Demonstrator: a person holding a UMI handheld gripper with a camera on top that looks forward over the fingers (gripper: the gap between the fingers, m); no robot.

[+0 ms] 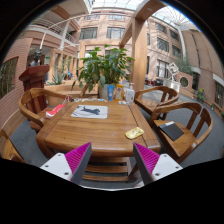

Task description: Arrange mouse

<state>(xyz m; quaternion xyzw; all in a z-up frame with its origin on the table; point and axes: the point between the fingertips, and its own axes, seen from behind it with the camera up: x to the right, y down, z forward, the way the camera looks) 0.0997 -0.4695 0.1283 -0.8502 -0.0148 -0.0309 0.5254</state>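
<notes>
A wooden table (100, 135) stands ahead of my gripper. A small yellowish object (133, 132), possibly the mouse, lies near the table's front right edge, just beyond my right finger. A flat white and grey sheet or pad (90, 112) lies in the middle of the table. My gripper (112, 152) is open and empty, held in front of the table's near edge. Its magenta pads (76, 157) show at either side with a wide gap between them.
A potted plant (105, 68), a bottle (128, 95) and a blue item (110, 92) stand at the table's far end. A pink item (55, 110) lies at the left edge. Wooden chairs (185, 135) surround the table; the right one holds a dark object (172, 131).
</notes>
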